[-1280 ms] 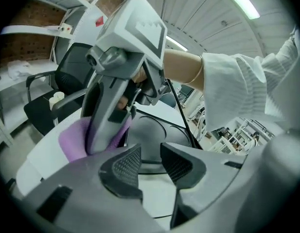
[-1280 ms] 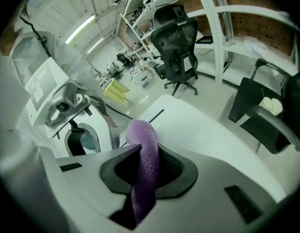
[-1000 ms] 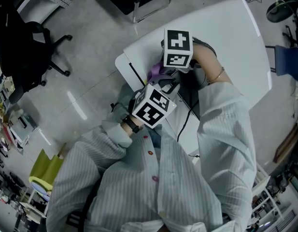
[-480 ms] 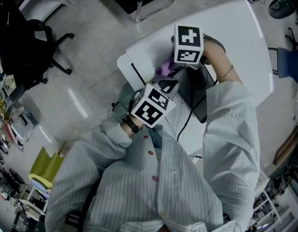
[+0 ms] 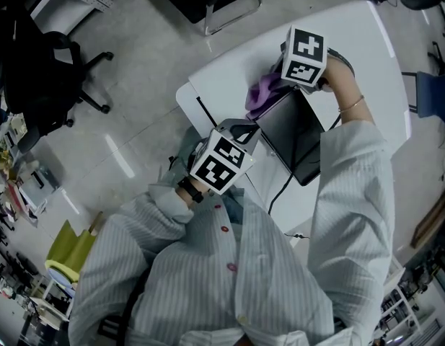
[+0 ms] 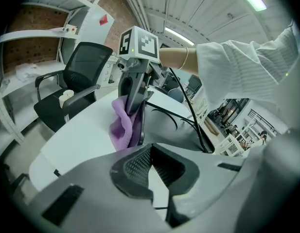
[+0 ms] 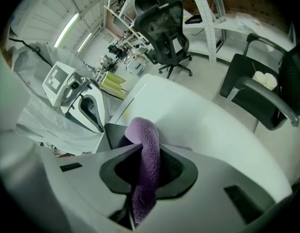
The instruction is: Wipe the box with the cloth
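No text, label or number can be read anywhere.

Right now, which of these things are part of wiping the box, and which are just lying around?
Part of the job:
- cloth, gripped by the right gripper
- box
- left gripper, shut, by the box's near corner

Just lying about:
- cable
- chair

Ahead of the right gripper (image 5: 278, 89) and to its right, the white table (image 5: 359, 42) is bare and passable. Ahead of the left gripper (image 5: 242, 130) lie the dark box (image 5: 294, 135) and a black cable (image 5: 280, 182). A chair (image 7: 239, 76) stands beyond the table.
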`<state>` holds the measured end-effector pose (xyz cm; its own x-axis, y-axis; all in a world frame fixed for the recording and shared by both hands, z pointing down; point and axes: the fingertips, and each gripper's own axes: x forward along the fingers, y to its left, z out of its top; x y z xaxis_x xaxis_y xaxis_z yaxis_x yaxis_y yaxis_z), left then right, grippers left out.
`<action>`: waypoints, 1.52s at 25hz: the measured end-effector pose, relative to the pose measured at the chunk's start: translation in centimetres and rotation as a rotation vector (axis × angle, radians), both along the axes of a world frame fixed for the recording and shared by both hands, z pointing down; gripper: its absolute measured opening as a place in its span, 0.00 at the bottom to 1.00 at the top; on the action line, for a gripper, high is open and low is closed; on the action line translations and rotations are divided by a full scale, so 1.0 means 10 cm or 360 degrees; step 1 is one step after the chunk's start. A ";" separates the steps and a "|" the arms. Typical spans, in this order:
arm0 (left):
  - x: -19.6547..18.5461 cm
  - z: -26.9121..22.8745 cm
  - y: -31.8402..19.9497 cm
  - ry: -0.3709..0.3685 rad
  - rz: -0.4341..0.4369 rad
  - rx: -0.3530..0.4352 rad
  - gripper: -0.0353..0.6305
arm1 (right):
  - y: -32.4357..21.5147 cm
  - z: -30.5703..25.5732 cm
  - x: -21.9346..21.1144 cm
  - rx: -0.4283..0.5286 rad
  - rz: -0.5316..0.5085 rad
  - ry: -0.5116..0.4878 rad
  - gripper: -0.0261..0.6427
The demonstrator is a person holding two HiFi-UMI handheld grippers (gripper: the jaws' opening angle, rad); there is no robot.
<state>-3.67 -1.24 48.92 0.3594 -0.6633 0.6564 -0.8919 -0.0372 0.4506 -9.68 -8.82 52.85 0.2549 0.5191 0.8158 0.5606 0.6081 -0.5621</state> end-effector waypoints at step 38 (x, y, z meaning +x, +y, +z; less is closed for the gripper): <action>0.12 -0.65 -0.19 0.0004 0.0333 0.0302 0.07 | -0.85 -1.25 0.49 0.0030 0.1494 -0.1073 0.14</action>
<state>-2.43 -3.16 42.46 0.5031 -0.6855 0.5264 -0.8547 -0.3044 0.4205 -4.82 -17.35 40.34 -0.7151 0.2597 0.6490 0.0663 0.9495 -0.3068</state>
